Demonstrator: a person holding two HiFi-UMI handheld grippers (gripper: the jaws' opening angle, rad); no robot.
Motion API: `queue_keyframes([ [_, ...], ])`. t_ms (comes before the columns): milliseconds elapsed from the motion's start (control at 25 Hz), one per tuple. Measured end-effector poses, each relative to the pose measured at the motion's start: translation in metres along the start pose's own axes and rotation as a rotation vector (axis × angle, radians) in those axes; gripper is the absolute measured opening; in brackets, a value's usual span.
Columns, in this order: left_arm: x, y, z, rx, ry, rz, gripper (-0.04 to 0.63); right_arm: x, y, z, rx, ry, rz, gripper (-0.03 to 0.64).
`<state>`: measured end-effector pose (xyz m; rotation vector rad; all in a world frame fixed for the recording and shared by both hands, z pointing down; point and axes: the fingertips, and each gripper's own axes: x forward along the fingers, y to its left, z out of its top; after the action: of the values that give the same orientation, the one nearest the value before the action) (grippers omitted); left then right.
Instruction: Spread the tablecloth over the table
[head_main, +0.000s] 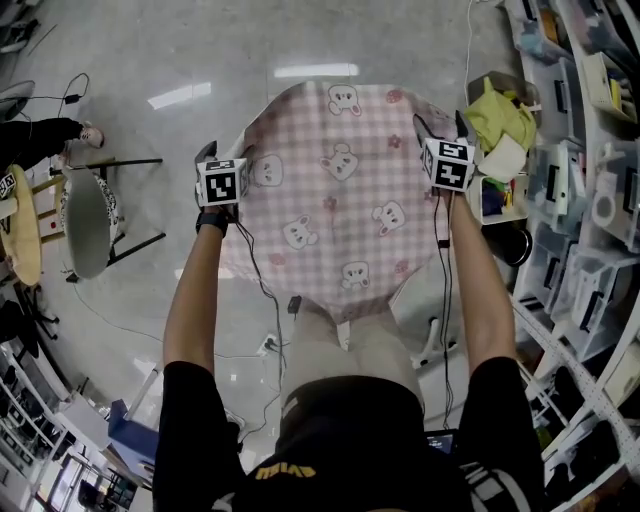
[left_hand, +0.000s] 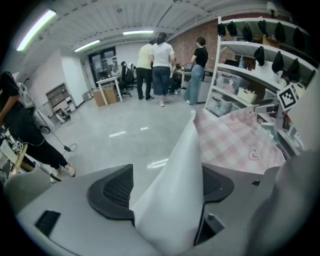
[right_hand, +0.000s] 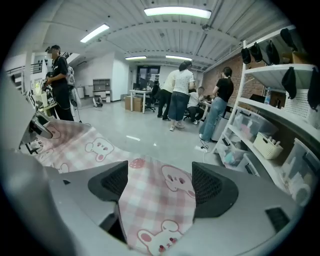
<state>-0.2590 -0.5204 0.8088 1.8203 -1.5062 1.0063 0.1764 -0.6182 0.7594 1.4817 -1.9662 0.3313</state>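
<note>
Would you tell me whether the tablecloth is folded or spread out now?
Spread: the tablecloth lies flat in the head view, its bear pattern unfolded, edges hanging.

The cloth (head_main: 335, 190) lies spread at your 12 o'clock. Your left gripper (head_main: 222, 160) sits at the cloth's 9 o'clock edge and your right gripper (head_main: 440, 128) at its 2 o'clock corner. A fold of cloth stands between each gripper's parted jaws. A chair (head_main: 88, 220) stands at your 9 o'clock, well apart from the cloth. Shelves (head_main: 590, 150) run along your 3 o'clock. A bin (head_main: 500, 120) sits between them and the cloth, just beside the right gripper.
</note>
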Motion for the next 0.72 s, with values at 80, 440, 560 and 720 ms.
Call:
queue_keyframes([
  [80, -0.015, 0.010, -0.002, 0.006, -0.015, 0.026, 0.383, -0.018, 0.000, -0.002, 0.007, -0.011, -0.011, 0.393],
  [440, -0.102, -0.008, -0.028, -0.102, -0.147, 0.011, 0.377, -0.111, 0.027, -0.011, 0.079, -0.119, -0.003, 0.353],
  [560, -0.129, -0.067, -0.036, -0.089, -0.215, -0.067, 0.359, -0.143, 0.053, -0.017, 0.096, -0.157, 0.018, 0.319],
  [720, -0.169, -0.127, -0.041, -0.133, -0.337, -0.151, 0.303, -0.186, 0.086, -0.021, 0.133, -0.207, 0.041, 0.226],
])
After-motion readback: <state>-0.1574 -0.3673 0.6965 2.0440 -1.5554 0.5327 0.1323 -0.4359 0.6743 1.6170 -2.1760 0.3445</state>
